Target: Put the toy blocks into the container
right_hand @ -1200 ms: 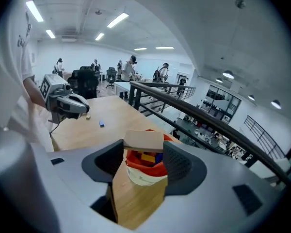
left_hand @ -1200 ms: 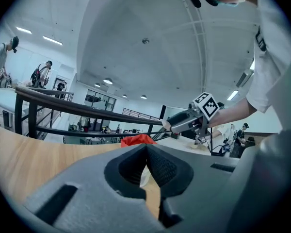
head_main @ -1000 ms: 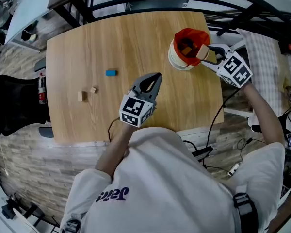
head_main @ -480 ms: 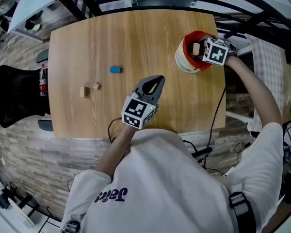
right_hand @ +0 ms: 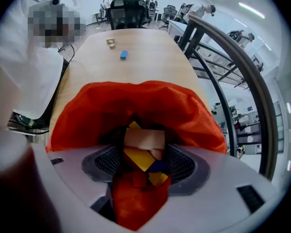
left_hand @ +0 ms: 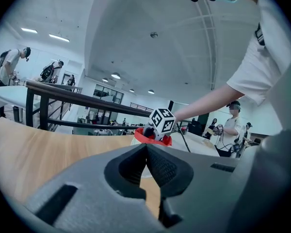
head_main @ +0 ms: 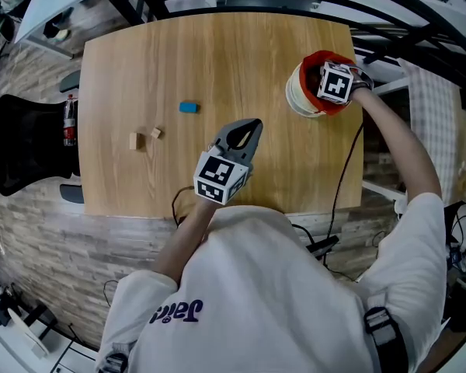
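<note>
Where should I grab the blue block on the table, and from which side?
Take the blue block across its two long sides, coming straight down from above. It lies flat on the table, long axis left to right in the head view, apart from the wooden blocks, so its narrow width should fit the jaws.

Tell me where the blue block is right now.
In the head view the blue block lies on the table's left half, up and right of the small wooden block, apart from it.

Open tabletop (head_main: 241, 61) between blocks (head_main: 189, 107) and container (head_main: 297, 99)
</note>
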`<state>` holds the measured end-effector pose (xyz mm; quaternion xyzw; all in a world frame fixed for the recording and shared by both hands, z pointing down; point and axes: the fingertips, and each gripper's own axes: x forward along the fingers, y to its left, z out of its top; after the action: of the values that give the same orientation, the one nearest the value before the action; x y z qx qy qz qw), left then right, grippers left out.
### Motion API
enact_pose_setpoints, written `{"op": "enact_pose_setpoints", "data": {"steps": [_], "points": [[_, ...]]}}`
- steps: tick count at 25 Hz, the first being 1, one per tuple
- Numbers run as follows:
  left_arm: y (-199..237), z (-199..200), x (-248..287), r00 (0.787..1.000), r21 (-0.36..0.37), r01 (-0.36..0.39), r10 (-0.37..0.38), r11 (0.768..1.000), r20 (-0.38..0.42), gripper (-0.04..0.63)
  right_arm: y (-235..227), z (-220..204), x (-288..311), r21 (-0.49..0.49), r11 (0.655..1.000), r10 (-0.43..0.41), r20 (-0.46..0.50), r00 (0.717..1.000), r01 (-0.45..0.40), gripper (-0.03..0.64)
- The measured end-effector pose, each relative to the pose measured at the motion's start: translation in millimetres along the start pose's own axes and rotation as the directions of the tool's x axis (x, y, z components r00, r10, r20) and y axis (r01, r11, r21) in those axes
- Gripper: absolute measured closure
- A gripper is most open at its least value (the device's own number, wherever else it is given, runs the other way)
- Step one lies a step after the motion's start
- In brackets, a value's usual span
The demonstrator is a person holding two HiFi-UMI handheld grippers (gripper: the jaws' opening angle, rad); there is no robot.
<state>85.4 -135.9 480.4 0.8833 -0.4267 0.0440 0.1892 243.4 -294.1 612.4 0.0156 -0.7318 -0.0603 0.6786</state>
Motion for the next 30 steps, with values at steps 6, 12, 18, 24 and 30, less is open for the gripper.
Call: {"op": "enact_pose_setpoints", "data": {"steps": [6, 12, 18, 24, 30], "points": [[-5.3, 1.4, -5.8, 1.0, 0.006, -0.005, 0.005, 1.0, 0.012, 0.588, 0.3, -1.5, -18.0, 0.02, 0.999, -0.033, 0.049, 0.998, 0.032, 0.351], [-19.0, 8.2, -15.1, 0.999, 0.011, -0.014, 0.014, 1.0, 0.041, 0.588, 7.4, -5.5, -67.8, 0.127, 0.987, -0.118, 0.155, 0.981, 0.099, 0.351], [-35.0, 12.9, -29.2, 0.996, 0.023, -0.047, 0.045, 0.999, 0.079, 0.588, 40.6, 6.2, -126.4, 0.285, 0.949, -0.234, 0.361, 0.903, 0.132, 0.352], [-49.1, 4.9, -56.0, 0.988, -0.002, -0.114, 0.114, 0.993, 0.102, 0.588, 104.8, 36.1, -169.0, 0.381, 0.92, -0.314, 0.576, 0.755, 0.092, 0.353], [-51.7, -4.3, -90.2, 0.967, -0.029, -0.215, 0.217, 0.976, 0.135, 0.588, 159.4, 80.9, -188.8, 0.414, 0.91, -0.341, 0.729, 0.593, 0.014, 0.353]]}}
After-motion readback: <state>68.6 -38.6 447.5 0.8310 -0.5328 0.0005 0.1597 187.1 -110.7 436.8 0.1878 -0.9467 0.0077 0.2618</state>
